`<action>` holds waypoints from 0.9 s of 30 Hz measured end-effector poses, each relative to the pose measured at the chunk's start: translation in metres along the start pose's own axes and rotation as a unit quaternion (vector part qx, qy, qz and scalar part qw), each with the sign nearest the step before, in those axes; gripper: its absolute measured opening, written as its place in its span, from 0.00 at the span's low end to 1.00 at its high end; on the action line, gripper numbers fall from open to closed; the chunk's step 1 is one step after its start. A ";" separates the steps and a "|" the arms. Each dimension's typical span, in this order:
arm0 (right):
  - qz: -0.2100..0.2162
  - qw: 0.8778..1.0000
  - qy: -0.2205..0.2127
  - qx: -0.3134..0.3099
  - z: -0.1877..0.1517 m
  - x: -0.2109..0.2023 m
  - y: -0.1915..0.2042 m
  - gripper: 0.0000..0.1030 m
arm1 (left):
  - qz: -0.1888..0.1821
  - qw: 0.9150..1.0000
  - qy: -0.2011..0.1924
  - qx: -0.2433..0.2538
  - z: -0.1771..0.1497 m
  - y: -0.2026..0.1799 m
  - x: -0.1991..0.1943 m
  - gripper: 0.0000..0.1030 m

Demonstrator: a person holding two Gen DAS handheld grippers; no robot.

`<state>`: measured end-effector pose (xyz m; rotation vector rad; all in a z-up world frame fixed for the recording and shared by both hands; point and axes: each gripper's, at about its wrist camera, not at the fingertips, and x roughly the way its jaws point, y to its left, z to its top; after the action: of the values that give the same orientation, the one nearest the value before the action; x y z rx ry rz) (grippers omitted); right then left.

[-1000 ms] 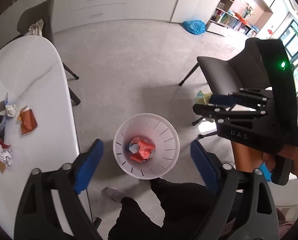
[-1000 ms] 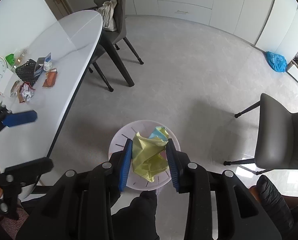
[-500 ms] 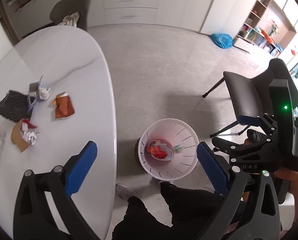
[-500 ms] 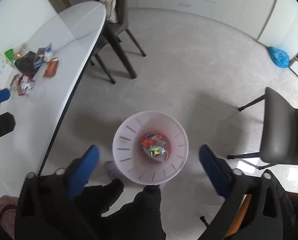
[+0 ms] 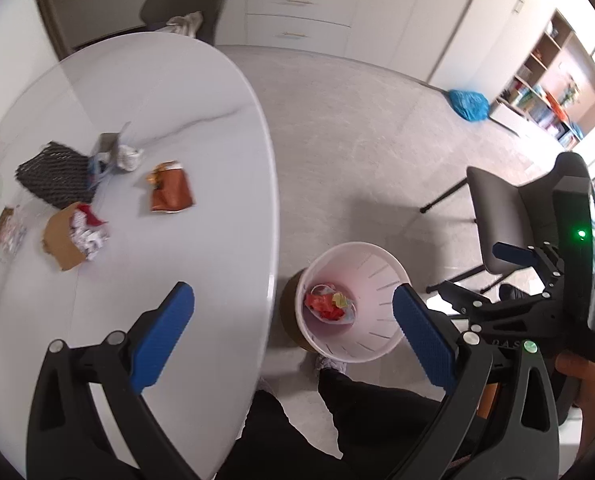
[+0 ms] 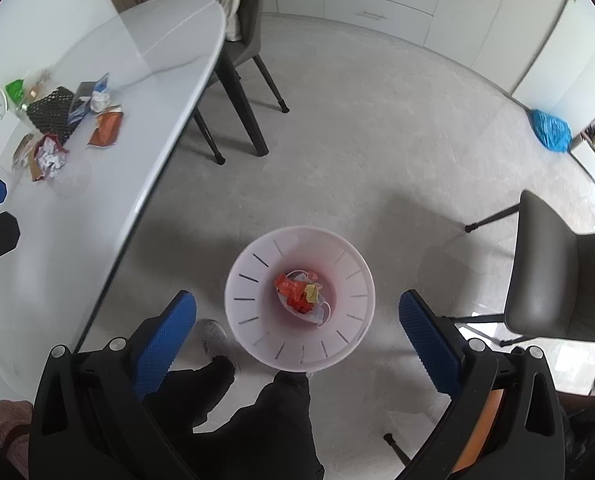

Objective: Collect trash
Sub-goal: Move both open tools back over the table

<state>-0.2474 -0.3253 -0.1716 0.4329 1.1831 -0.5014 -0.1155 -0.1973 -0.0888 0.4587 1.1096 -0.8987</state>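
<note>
Pale grey floor, white oval table (image 5: 201, 128), cream drawers behind. Right gripper (image 6: 297, 328) spread wide, empty, directly over white slotted plastic bin (image 6: 257, 320) holding red and yellow wrappers (image 6: 297, 290). Left gripper (image 5: 293, 326) likewise released, straddling table edge; crumpled orange packet (image 5: 171, 194) ahead, clearer in left view.

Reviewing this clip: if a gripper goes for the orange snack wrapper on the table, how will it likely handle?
The wrapper looks torn open and lies nearly flat on the table, so it is probably light and floppy, and likely to crumple rather than resist. Its glossy foil and the smooth tabletop suggest it may slide if pushed. Lying flat, it could be hard to pinch by an edge.
</note>
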 end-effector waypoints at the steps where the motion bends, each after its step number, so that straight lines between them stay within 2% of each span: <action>1: 0.003 1.000 -0.003 -0.004 0.003 -0.002 0.006 0.98 | 0.004 1.000 -0.006 -0.008 -0.001 0.007 -0.004 0.93; 6: 0.028 0.998 -0.031 -0.038 0.023 -0.018 0.048 0.98 | 0.032 0.998 -0.031 -0.055 -0.006 0.049 -0.022 0.93; 11: 0.056 0.993 -0.056 -0.085 0.046 -0.030 0.103 0.98 | 0.085 0.990 -0.052 -0.099 -0.017 0.107 -0.042 0.93; 16: 0.080 0.987 -0.069 -0.124 0.060 -0.035 0.149 0.98 | 0.123 0.983 -0.054 -0.130 -0.032 0.155 -0.052 0.93; 23: 0.107 0.977 -0.077 -0.166 0.076 -0.038 0.200 0.98 | 0.144 0.971 -0.059 -0.179 -0.050 0.206 -0.056 0.93; 27: 0.109 0.974 -0.079 -0.184 0.086 -0.033 0.219 0.98 | 0.129 0.971 -0.059 -0.192 -0.054 0.218 -0.048 0.93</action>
<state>-0.0648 -0.1910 -0.0999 0.1936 1.0310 -0.1174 0.0227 -0.0136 -0.0899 0.2184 1.0549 -0.4613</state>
